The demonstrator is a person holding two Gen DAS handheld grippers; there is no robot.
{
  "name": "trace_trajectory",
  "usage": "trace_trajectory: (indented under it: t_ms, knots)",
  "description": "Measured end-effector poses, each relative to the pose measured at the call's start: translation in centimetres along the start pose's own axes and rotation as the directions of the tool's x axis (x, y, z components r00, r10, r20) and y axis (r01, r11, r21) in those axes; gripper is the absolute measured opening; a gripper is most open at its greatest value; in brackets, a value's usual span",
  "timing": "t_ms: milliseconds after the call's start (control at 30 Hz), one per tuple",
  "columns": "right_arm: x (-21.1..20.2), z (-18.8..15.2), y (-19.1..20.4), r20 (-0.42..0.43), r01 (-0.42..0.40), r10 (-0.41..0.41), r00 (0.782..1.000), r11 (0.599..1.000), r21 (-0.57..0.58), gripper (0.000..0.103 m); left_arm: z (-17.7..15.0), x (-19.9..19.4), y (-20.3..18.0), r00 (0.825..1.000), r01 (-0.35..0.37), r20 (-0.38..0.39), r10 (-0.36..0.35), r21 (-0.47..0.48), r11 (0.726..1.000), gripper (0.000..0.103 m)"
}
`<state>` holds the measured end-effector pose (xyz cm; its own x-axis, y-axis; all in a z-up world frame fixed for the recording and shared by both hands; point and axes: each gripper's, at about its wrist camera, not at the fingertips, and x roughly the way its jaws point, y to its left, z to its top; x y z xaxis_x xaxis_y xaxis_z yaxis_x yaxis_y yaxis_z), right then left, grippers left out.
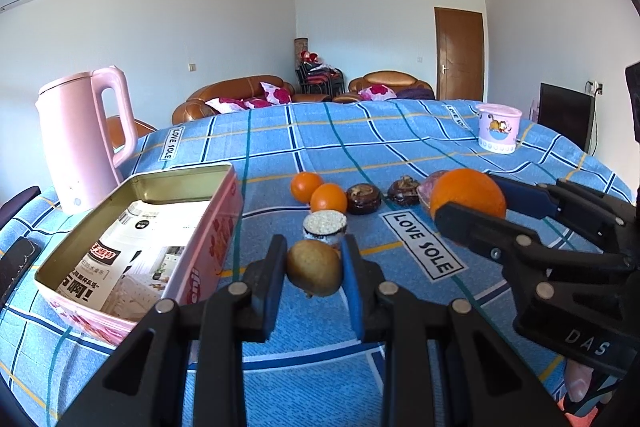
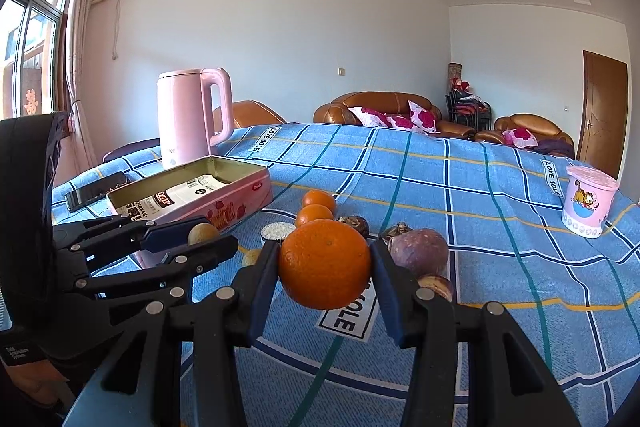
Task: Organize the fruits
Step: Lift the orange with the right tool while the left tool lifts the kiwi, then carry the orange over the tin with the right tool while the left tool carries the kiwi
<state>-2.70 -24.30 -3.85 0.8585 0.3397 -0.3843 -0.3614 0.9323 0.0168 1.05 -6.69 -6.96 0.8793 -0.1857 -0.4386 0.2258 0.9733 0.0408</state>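
Observation:
My left gripper (image 1: pixel 314 273) is shut on a small brown kiwi-like fruit (image 1: pixel 315 273), held just above the blue checked cloth beside the pink tin box (image 1: pixel 140 247). My right gripper (image 2: pixel 325 263) is shut on a large orange (image 2: pixel 325 263), lifted over the cloth; the same orange (image 1: pixel 468 197) shows at the right of the left wrist view. Two small oranges (image 1: pixel 318 191) and dark brown mangosteens (image 1: pixel 363 199) lie in a row behind. A purple passion fruit (image 2: pixel 419 251) sits just right of the held orange.
The open tin box (image 2: pixel 192 195) holds printed paper. A pink kettle (image 1: pixel 86 143) stands behind it, a black phone (image 2: pixel 94 193) to its left. A pink cartoon cup (image 2: pixel 588 203) stands far right. A round grainy-topped item (image 1: pixel 324 225) lies beyond the kiwi.

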Motion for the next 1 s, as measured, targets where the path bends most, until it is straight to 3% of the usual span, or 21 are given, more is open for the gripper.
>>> trace_trajectory:
  t_ms: [700,833,1000]
  knots:
    - [-0.9,-0.1,0.5,0.053,0.007,-0.005,0.999,0.999,-0.036,0.048,0.6,-1.9,0.0,0.995,-0.008,0.097,0.007,0.015,1.0,0.029]
    - [-0.4,0.5,0.5,0.024,0.011,-0.01,1.0,1.0,-0.029,0.048,1.5,-3.0,0.9,0.991,-0.038,0.129,0.037,0.008,0.999,0.029]
    - [0.2,2.1,1.2,0.015,-0.02,0.02,1.0,0.999,-0.036,0.048,2.2,-3.2,2.9,0.991,-0.073,0.112,0.075,-0.022,0.997,0.029]
